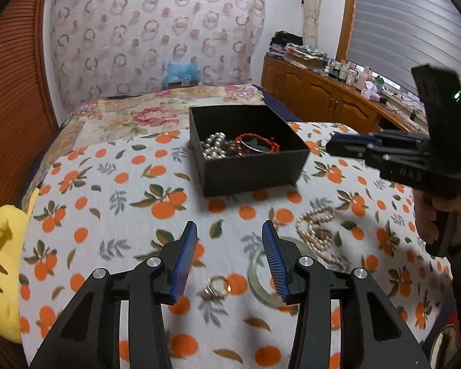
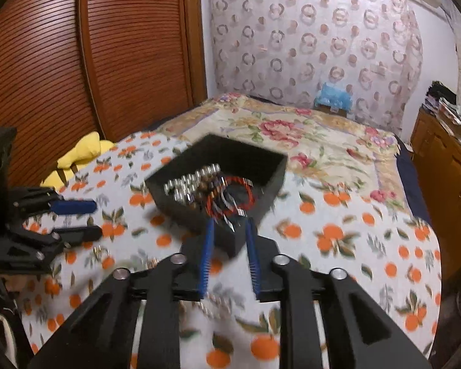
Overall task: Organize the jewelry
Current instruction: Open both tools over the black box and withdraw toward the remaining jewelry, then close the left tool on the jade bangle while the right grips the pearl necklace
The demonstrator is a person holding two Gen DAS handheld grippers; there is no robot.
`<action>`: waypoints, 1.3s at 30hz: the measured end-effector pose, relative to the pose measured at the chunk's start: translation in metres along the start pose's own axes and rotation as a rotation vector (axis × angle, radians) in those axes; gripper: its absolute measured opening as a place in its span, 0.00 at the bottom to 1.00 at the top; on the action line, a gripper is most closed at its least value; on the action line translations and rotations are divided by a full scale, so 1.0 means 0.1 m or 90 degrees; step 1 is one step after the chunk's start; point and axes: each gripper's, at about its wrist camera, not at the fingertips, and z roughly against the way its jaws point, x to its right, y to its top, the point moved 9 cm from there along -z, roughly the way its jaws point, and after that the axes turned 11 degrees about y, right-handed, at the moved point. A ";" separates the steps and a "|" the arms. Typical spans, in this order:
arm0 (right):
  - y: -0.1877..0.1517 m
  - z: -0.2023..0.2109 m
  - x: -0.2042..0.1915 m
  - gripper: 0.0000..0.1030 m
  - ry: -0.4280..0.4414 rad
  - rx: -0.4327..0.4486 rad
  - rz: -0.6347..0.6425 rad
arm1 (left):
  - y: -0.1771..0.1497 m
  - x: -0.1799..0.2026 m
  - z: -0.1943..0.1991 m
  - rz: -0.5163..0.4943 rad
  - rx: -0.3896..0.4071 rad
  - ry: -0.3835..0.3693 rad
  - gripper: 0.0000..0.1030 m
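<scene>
A black open box [image 1: 252,172] sits on the orange-print cloth and holds a silver bead bracelet [image 1: 215,146] and a red cord bracelet [image 1: 256,144]. My left gripper [image 1: 229,230] is open and empty, low over the cloth. Past its fingers lie a small gold ring [image 1: 215,286], a pale green bangle [image 1: 258,279] and a pearl necklace [image 1: 318,233]. My right gripper [image 2: 229,224] hovers at the near corner of the box [image 2: 261,181], jaws slightly apart with nothing pressed between them. The red bracelet [image 2: 230,196] lies blurred just beyond its tips. The left gripper [image 2: 96,218] shows at the left.
The cloth covers a bed with a floral quilt [image 1: 144,113] behind the box. A yellow plush toy [image 1: 0,261] lies at the left edge. A wooden cabinet [image 1: 322,92] crowded with bottles stands on the right, and a slatted wardrobe door [image 2: 76,61] on the left.
</scene>
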 end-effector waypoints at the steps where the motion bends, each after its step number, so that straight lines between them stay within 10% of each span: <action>1: -0.08 -0.01 0.03 0.23 -0.003 -0.009 -0.003 | -0.02 0.01 0.01 0.001 0.000 0.000 0.41; 15: -0.64 -0.30 0.00 0.23 0.027 -0.122 0.003 | -0.31 0.21 -0.06 -0.021 -0.043 -0.022 0.43; 20: -0.66 -0.30 0.08 0.05 -0.001 -0.125 0.002 | -0.34 0.26 -0.14 -0.031 -0.055 -0.020 0.43; 28: -0.69 -0.25 0.17 0.05 -0.016 -0.111 -0.004 | -0.38 0.31 -0.28 -0.045 -0.077 -0.019 0.42; 39: -0.68 -0.24 0.18 0.06 -0.005 -0.103 -0.011 | -0.35 0.35 -0.39 -0.085 -0.097 0.015 0.16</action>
